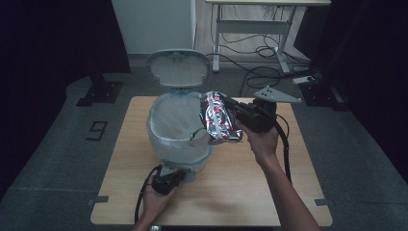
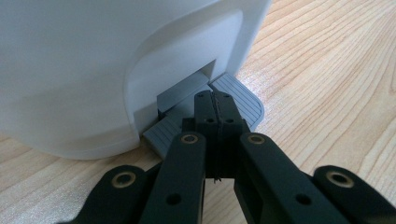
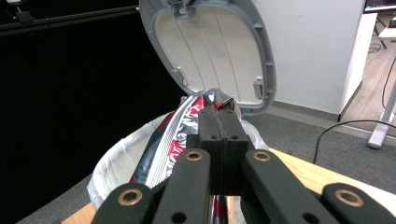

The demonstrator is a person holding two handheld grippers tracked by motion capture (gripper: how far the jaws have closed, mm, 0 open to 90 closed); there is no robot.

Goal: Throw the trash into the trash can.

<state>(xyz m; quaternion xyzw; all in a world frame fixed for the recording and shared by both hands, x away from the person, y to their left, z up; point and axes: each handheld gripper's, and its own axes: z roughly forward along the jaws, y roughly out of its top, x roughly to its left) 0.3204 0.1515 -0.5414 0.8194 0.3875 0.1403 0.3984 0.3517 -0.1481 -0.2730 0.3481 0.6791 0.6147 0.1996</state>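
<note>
A light wooden counter stands on grey floor in a dim room, dark curtains at both sides. On it sits a white pedal bin lined with a clear bag, its grey-rimmed lid tipped up and open. At the bin's near foot the left gripper rests with its jaws pressed together on the ribbed grey pedal, as the left gripper view shows. Right of the bin, above its rim, the right gripper has its jaws closed on a crinkled silver and red foil snack bag, which hangs at the bin's right edge, partly over the opening. Beyond the bin stand a white cabinet and a desk frame with cables on the floor.
</note>
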